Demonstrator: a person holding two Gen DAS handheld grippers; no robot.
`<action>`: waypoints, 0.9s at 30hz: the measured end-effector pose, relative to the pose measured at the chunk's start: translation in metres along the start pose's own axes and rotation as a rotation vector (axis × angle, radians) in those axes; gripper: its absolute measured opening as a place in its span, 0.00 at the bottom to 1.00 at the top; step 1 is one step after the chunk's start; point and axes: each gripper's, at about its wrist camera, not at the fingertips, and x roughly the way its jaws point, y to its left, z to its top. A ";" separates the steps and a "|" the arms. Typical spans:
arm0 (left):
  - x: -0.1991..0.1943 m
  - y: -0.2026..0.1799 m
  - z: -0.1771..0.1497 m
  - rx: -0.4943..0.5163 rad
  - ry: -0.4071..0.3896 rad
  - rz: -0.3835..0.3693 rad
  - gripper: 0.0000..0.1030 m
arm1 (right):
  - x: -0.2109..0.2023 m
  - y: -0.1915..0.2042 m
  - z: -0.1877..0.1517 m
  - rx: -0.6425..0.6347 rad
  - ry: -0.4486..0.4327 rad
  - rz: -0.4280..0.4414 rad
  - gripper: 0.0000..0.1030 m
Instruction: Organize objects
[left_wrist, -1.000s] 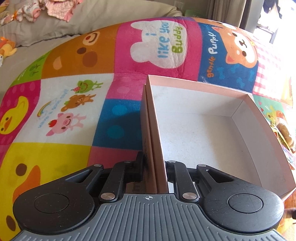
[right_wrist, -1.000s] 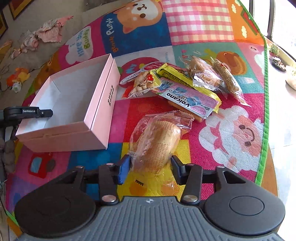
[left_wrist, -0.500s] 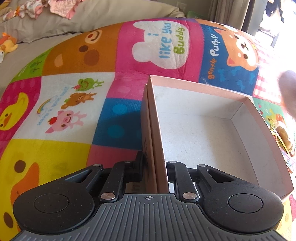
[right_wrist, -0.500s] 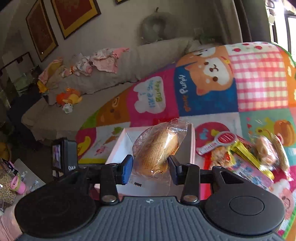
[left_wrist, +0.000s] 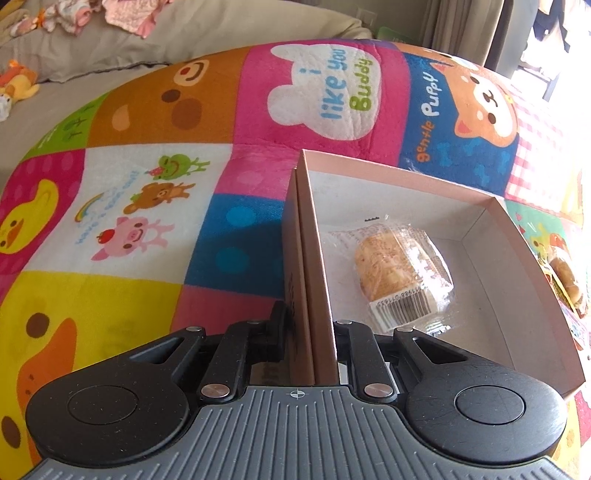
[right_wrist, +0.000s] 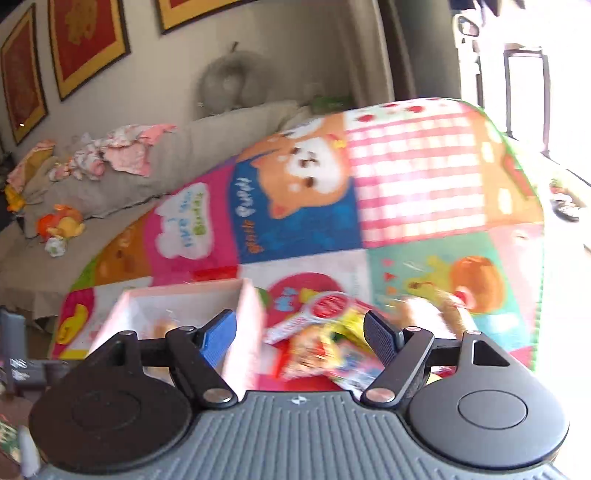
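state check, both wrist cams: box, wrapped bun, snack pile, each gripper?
pink box: open, upright, wall clamped
wrapped bun: sealed, lying inside the box
snack pile: loose on the mat beside the box
left gripper: shut on the box wall
right gripper: jaws opening, nothing between them

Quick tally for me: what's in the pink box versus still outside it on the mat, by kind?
Wrapped bun in the pink box: 1
Pink box, its wall gripped by the left tongs: 1
Snack packets outside the box on the mat: several, too blurred to count
Total clearly countable: 2
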 end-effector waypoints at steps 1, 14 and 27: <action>0.000 0.000 0.000 -0.003 0.000 0.001 0.17 | 0.000 -0.015 -0.007 0.006 0.019 -0.045 0.75; 0.000 -0.002 0.001 0.012 0.010 0.013 0.16 | 0.053 -0.073 -0.048 0.157 0.103 -0.096 0.75; 0.000 -0.003 0.001 0.012 0.007 0.017 0.16 | 0.034 -0.003 -0.071 -0.022 0.136 0.184 0.78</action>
